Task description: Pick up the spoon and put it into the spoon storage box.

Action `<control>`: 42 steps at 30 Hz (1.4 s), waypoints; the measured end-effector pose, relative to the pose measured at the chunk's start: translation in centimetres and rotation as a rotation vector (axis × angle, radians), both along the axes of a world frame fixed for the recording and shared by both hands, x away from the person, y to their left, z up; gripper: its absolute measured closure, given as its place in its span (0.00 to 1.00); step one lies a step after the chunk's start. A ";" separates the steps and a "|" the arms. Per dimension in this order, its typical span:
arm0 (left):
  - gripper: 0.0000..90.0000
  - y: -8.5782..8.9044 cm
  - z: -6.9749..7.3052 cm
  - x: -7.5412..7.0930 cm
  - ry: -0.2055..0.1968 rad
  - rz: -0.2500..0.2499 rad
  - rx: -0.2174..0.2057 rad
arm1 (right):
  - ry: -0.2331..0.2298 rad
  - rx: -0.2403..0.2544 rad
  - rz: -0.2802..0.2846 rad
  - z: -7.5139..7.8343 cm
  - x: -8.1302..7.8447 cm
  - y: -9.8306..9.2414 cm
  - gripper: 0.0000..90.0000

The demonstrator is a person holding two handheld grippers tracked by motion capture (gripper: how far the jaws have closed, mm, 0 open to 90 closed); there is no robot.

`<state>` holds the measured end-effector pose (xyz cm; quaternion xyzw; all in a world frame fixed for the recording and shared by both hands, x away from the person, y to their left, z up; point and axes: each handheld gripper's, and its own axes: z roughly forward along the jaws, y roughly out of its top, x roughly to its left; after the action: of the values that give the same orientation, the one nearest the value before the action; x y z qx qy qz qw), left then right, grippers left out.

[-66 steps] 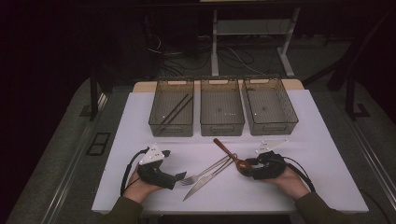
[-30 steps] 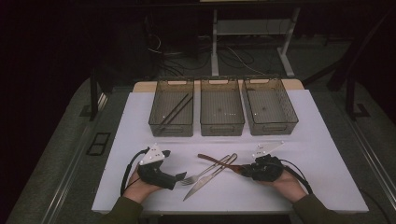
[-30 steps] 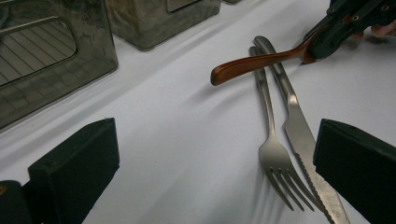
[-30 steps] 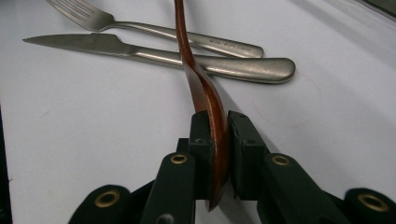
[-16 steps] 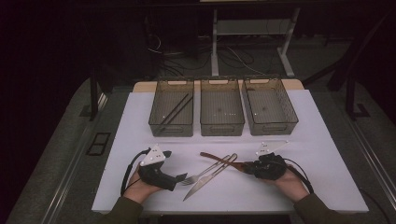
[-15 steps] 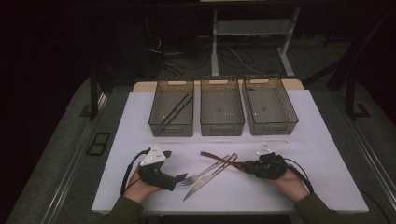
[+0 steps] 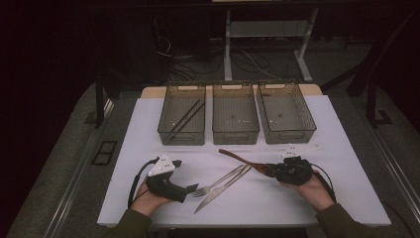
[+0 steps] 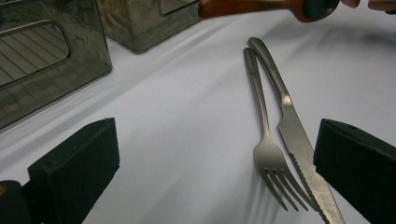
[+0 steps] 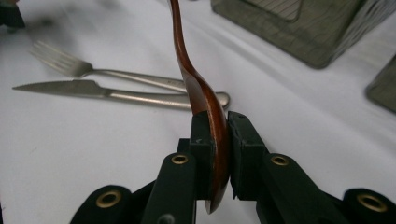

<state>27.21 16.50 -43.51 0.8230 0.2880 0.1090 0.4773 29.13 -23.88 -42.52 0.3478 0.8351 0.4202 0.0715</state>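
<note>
A brown wooden spoon (image 7: 242, 159) is held by its bowl in my right gripper (image 7: 272, 171), which is shut on it; its handle points left, just above the white table. In the right gripper view the spoon (image 9: 201, 88) stands edge-on between the shut jaws of my right gripper (image 9: 217, 140). A steel fork (image 7: 218, 184) and a serrated knife (image 7: 223, 188) lie side by side at the table's middle. My left gripper (image 7: 192, 188) rests open beside the fork's tines. Seen from the left gripper (image 8: 215, 154), the fork (image 8: 264, 140) and knife (image 8: 292, 130) lie near its right jaw.
Three clear grey bins stand in a row at the back: the left bin (image 7: 163, 130) holds dark chopsticks (image 7: 184, 119), while the middle bin (image 7: 236, 136) and right bin (image 7: 288, 135) look bare. The white table top (image 7: 337, 198) ends close to both hands.
My right gripper has swung the spoon so that its handle moved from pointing away to pointing left, above the fork and knife handles. The left gripper has stayed in place.
</note>
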 end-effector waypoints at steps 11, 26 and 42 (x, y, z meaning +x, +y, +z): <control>0.00 -0.1 0.0 0.0 -0.006 0.006 -0.001 | -0.024 0.051 -0.054 1.6 0.7 -1.3 0.89; 0.00 -0.2 0.1 0.0 -0.011 0.008 -0.004 | -0.089 0.103 -0.113 4.3 2.2 -2.1 0.89; 0.00 -0.5 0.0 0.2 -0.014 -0.004 0.003 | -0.133 0.089 -0.178 6.1 5.0 -0.8 0.89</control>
<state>27.41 15.99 -43.47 0.8235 0.2829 0.1140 0.4784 34.18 -24.64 -36.41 0.3949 0.7748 0.4709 0.1484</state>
